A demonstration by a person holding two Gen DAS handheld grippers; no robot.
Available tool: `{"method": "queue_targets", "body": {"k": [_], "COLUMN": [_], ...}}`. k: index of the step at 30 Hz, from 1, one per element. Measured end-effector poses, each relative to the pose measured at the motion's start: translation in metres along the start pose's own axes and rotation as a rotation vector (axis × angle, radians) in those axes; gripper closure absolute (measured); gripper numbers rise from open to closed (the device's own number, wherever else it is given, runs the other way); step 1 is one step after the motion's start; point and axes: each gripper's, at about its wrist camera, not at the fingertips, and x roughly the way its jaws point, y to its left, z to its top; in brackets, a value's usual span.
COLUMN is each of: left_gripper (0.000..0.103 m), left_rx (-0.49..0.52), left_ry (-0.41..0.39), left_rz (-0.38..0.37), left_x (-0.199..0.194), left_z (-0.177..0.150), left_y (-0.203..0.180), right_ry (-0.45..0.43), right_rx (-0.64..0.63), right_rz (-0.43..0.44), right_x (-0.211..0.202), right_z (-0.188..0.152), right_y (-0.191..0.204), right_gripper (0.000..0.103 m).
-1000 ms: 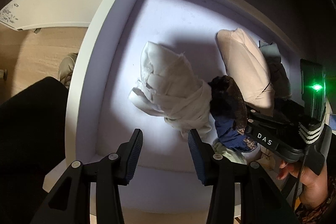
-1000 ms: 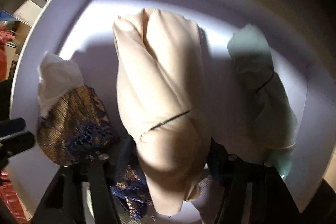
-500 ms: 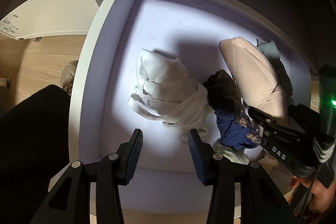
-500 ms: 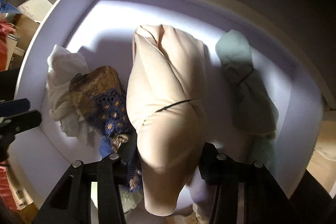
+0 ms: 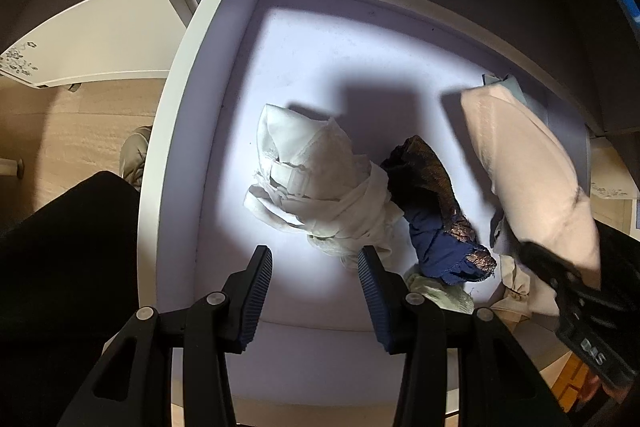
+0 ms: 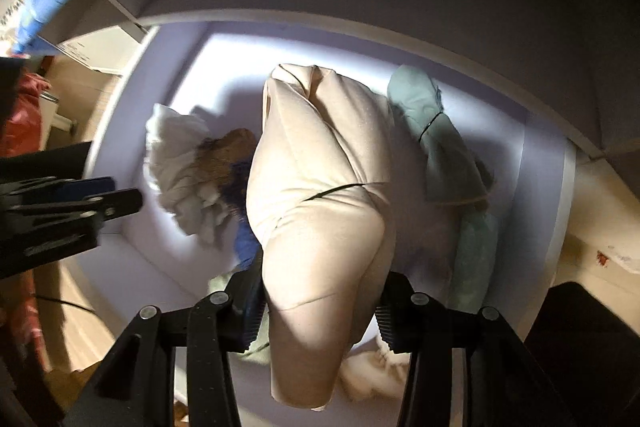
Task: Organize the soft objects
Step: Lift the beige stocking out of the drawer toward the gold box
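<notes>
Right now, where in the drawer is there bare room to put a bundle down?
The drawer floor is bare behind the white bundle and along the left wall. The right side is crowded: dark lace bundle, beige bundle, green bundle.

My left gripper points straight down with its jaws parted and nothing between the ribbed blue pads. My right gripper also points steeply down; its jaws have just been closing and now press from both sides on the beige padded bundle, which hangs lengthwise between them. From the left wrist view my right gripper shows at the lower right edge, tilted, with a bit of my hand under it.
</notes>
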Motion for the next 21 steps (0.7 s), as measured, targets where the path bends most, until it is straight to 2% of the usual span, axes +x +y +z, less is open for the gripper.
{"method": "queue_targets", "body": {"k": [3,5,8,21], "left_gripper": [0.058,0.058,0.058,0.058], "left_rx": [0.008,0.010,0.017,0.018], "left_ry": [-0.011,-0.016,-0.022,-0.028], "left_rz": [0.001,-0.001,0.000,0.008], "left_x": [-0.003,-0.002,-0.005,-0.007], "left_z": [0.000,0.000,0.000,-0.001], "left_y": [0.000,0.001,0.001,0.000], "right_ry": [0.000,-0.002,-0.009,-0.117], "right_rx": [0.004,-0.005,-0.014,-0.089], "right_rz": [0.018,0.021,0.033,0.128], "right_x": [-0.023,-0.023,-0.037,-0.114], "right_z": [-0.017,-0.025,-0.041,-0.065], "right_y": [0.002,0.006,-0.010,0.018], "right_gripper": [0.056,0.056,0.056,0.056]}}
